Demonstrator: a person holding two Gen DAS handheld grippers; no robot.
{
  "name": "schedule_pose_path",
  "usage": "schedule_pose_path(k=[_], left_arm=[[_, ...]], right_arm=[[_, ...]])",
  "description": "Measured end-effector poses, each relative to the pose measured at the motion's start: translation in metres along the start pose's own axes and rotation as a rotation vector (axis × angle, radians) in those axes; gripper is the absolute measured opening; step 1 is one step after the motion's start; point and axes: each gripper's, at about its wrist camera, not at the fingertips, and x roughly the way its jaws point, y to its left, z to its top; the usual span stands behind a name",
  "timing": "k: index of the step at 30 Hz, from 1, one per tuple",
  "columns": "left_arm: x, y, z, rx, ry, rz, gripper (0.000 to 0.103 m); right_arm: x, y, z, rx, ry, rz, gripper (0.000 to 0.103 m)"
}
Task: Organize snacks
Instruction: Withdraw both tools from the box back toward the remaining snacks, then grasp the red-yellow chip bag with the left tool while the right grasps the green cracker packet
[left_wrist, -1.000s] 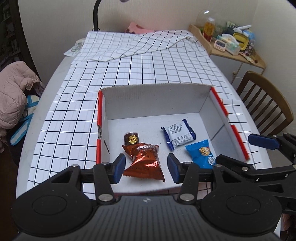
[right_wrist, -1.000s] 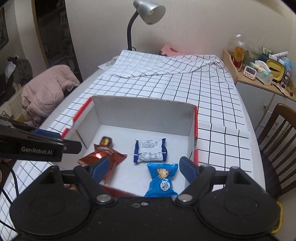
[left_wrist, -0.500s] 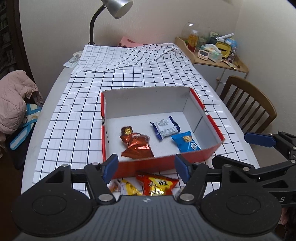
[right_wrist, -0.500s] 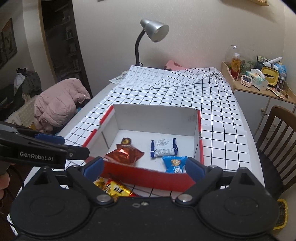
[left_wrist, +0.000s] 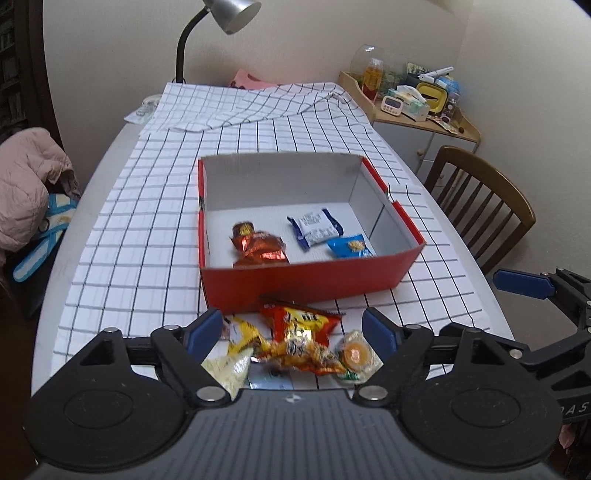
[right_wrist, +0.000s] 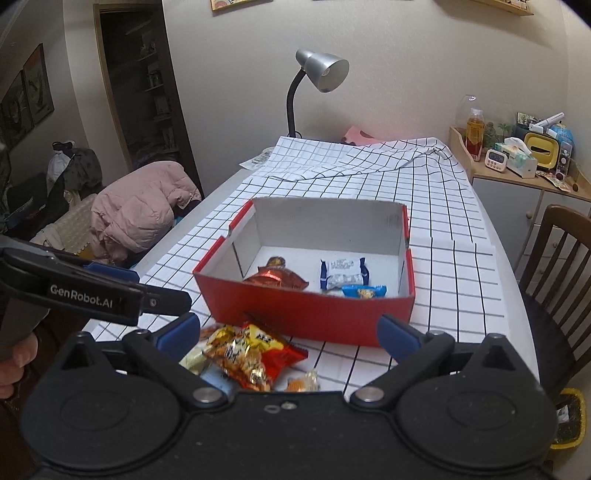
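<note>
A red box (left_wrist: 303, 284) (right_wrist: 306, 314) with a white inside stands on the checked tablecloth. In it lie an orange foil pack (left_wrist: 258, 247) (right_wrist: 277, 277), a white-and-blue pack (left_wrist: 314, 229) (right_wrist: 343, 273) and a small blue pack (left_wrist: 349, 247) (right_wrist: 364, 291). Loose snacks lie in front of the box: a red-orange bag (left_wrist: 299, 332) (right_wrist: 255, 350), a yellow pack (left_wrist: 240, 336) and a round sweet (left_wrist: 354, 354). My left gripper (left_wrist: 291, 332) hangs over this pile, its jaws opening, gripping nothing. The jaws of my right gripper (right_wrist: 288, 332) are opening too, with nothing held.
A desk lamp (right_wrist: 317, 74) stands at the table's far end by a folded cloth (left_wrist: 240, 107). A wooden chair (left_wrist: 480, 199) is on the right, a cluttered side cabinet (right_wrist: 517, 166) behind it. A pink jacket (right_wrist: 140, 210) lies to the left.
Both grippers have drawn back from over the box to the near side of it, and both have opened wider. The loose snacks in front of the box have come into view.
</note>
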Motion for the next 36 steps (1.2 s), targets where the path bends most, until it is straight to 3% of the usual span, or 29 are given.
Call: schedule_pose_path(k=[8, 18, 27, 36], left_arm=[[0.016, -0.003, -0.023, -0.007, 0.048, -0.036, 0.089], [0.057, -0.009, -0.039, 0.01, 0.129, 0.034, 0.089], [0.093, -0.022, -0.031, 0.063, 0.159, 0.088, 0.089], [0.126, -0.026, -0.023, 0.089, 0.198, 0.136, 0.089]], right_arm=[[-0.001, -0.003, -0.036, -0.015, 0.033, -0.002, 0.102], [0.03, -0.012, -0.086, -0.102, 0.147, -0.011, 0.1], [0.048, -0.016, -0.094, -0.154, 0.218, 0.027, 0.096], [0.078, -0.013, -0.104, -0.243, 0.301, 0.042, 0.086]])
